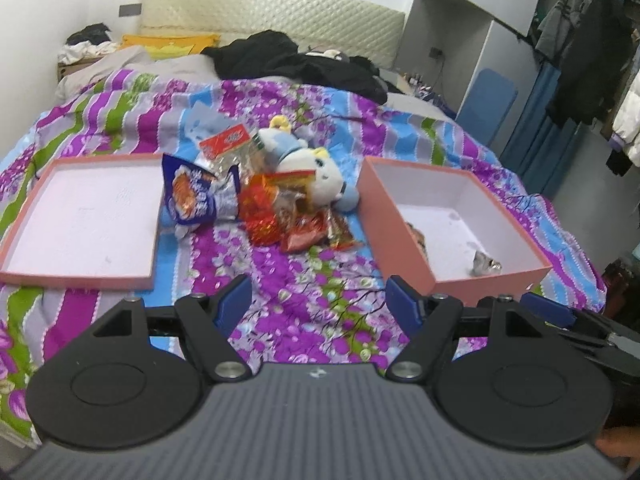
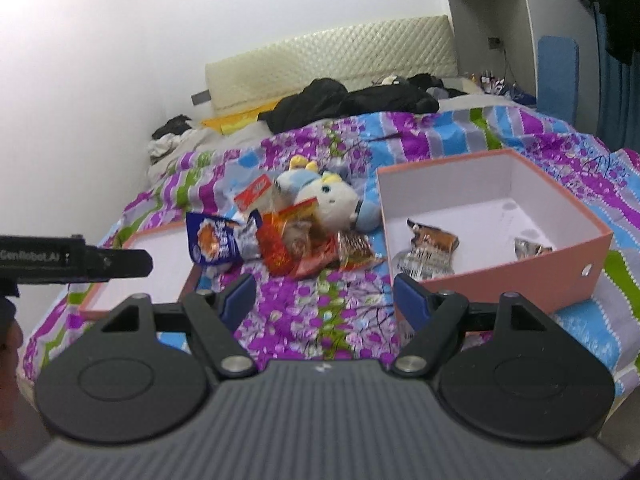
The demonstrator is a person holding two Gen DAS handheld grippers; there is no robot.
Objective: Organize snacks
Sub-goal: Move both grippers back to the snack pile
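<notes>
**Snacks barely sorted so far**

Box (image 2: 520,264) on the right has just two packets (image 2: 432,242) in it. Most of the snacks (image 1: 276,208) are piled mid-bed beside a plush (image 1: 320,172), and the lid (image 1: 80,216) on the left has nothing in it. So plenty left, I'd say. Left gripper (image 1: 319,304) and right gripper (image 2: 325,300) both hover near, low over the quilt (image 1: 280,280), jaws spread and holding nothing.

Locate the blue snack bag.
In the left wrist view the blue snack bag lies left of centre, leaning on the shallow pink lid, beside the red packets.
</notes>
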